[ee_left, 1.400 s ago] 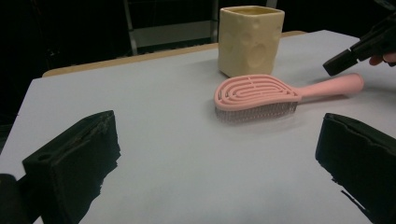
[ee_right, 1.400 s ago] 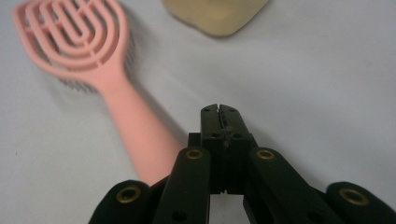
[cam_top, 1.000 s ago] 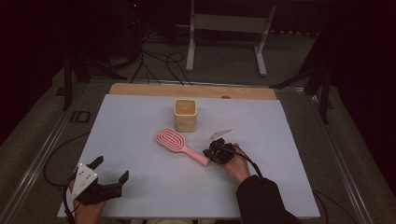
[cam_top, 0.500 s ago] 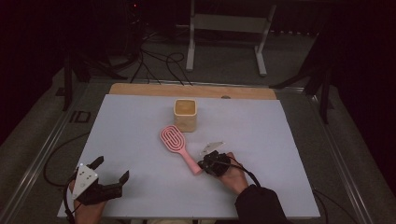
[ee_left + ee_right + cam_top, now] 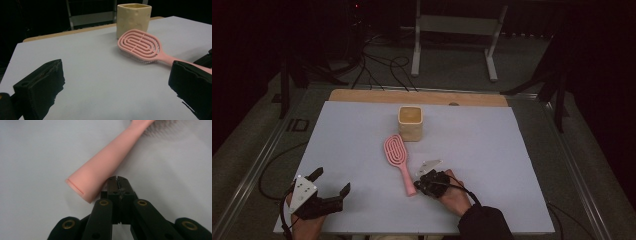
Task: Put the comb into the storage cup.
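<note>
High view: my right gripper point(image 5: 426, 183) lies low on the table point(image 5: 492, 150), jaws closed on nothing, their tips against the butt end of the pink hairbrush point(image 5: 398, 159). The brush lies flat near the table's middle; its long axis runs from the handle end beside my right jaws up and slightly left to the oval head, which stops just short of the cream cup point(image 5: 410, 122). My left gripper point(image 5: 329, 189) rests at the near left corner, jaws spread wide and empty, well apart from the brush. The right hand is clearly the nearer one.

Left gripper view: both black jaws stand far apart with bare table between them. The hairbrush point(image 5: 142, 47) lies ahead and to the right, head just beside the cup point(image 5: 133, 18), handle trailing behind my right-hand jaw.

Right gripper view: my jaws are pressed together, gripping nothing. The brush handle point(image 5: 105, 162) passes just left of the tips, touching their side, and slants away up and right. I judge a sideways nudge would swing the handle.
</note>
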`<state>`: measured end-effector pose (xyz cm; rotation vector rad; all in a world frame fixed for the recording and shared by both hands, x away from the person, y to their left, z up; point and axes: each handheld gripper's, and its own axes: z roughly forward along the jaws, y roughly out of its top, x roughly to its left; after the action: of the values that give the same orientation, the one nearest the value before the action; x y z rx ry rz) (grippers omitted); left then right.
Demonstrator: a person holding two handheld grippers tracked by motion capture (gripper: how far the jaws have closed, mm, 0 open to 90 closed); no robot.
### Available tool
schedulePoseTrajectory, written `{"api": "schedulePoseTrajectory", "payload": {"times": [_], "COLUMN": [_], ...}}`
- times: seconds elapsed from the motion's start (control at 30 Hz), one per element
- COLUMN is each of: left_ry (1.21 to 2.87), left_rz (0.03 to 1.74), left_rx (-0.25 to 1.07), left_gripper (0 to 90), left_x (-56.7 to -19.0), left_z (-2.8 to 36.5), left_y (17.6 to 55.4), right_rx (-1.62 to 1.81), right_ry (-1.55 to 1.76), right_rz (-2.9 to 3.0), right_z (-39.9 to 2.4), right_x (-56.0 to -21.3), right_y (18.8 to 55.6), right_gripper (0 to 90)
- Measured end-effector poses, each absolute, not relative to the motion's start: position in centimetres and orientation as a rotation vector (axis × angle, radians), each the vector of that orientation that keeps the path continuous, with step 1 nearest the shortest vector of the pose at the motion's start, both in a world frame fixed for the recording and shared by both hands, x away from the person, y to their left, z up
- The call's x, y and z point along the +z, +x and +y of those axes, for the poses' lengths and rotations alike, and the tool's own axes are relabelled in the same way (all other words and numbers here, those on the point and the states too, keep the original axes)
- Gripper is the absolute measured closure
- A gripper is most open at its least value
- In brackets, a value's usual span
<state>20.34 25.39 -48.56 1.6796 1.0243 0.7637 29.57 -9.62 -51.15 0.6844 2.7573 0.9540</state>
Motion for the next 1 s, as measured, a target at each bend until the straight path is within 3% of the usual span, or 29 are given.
{"api": "schedulePoseTrajectory", "payload": {"times": [1.0], "left_ry": [1.687], "left_rz": [1.024], "left_rx": [0.762], "left_gripper": [0.8], "left_x": [-48.6], "left_z": [25.3], "left_y": [20.4], "right_rx": [1.064], "right_ry": [0.566], "right_rz": [2.846], "right_z": [-4.0], "right_x": [-51.5], "right_y": [28.1], "right_gripper": [87.6]}}
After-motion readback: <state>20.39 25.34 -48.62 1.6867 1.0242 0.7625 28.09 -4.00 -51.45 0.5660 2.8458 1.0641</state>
